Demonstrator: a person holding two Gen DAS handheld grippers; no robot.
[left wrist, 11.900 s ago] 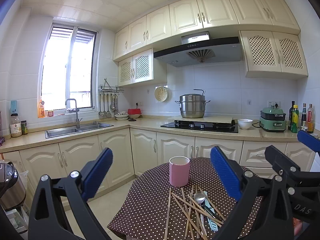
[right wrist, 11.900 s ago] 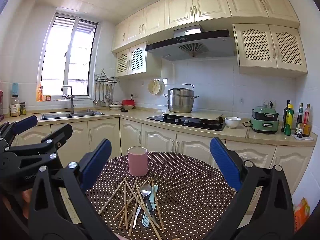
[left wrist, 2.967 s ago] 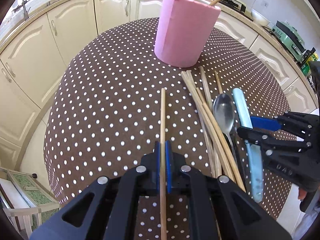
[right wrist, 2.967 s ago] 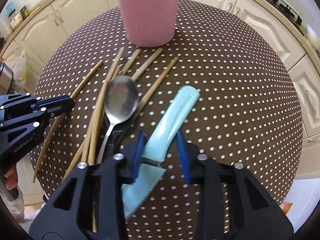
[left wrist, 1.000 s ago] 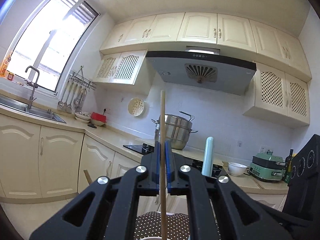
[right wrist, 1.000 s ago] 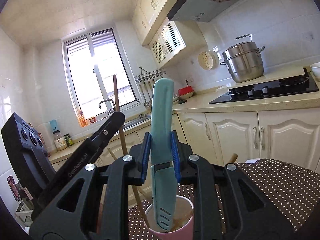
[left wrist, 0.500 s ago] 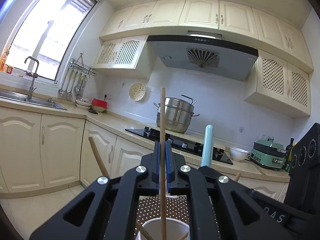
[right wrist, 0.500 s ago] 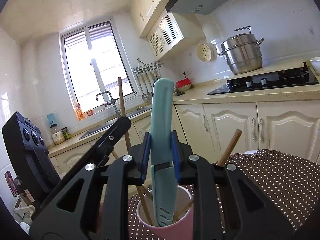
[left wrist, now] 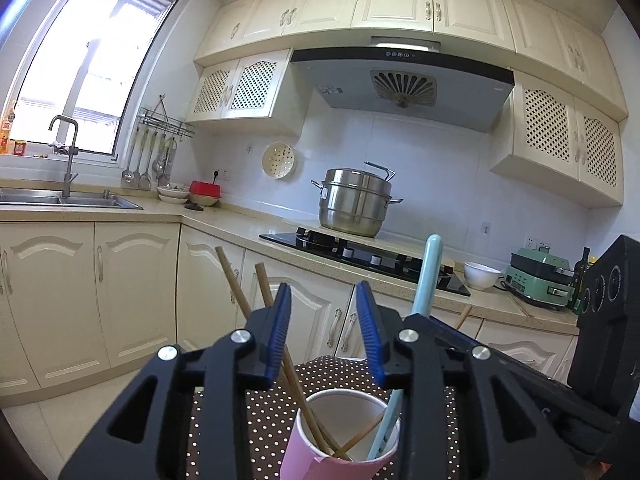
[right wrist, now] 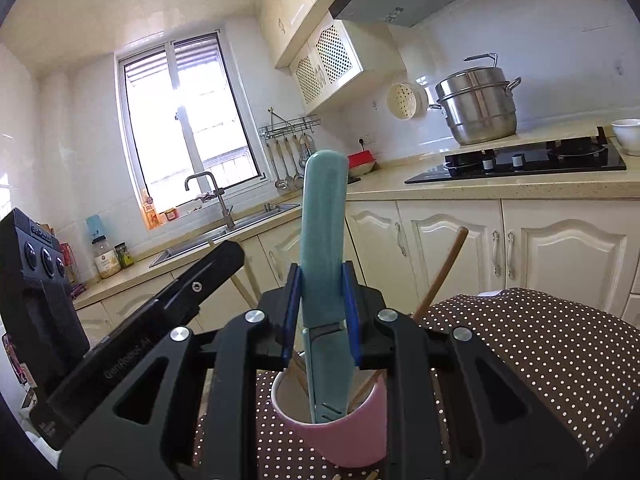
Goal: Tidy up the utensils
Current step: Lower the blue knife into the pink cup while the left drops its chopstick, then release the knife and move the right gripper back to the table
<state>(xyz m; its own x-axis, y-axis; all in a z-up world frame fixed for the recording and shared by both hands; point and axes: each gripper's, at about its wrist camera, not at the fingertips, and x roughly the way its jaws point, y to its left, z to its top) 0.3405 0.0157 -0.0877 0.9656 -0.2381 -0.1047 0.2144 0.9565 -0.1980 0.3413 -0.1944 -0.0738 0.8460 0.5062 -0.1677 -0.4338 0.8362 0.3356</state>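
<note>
Kitchen, dotted desk. Left gripper jaws just opening, chopstick released into cup. Right gripper clamps knife at smooth, likely slippery handle; stiff, blade down.

Bright sun pours through the big glass window, glaring white. Pictures are sharp; edges bend round and go dark.
</note>
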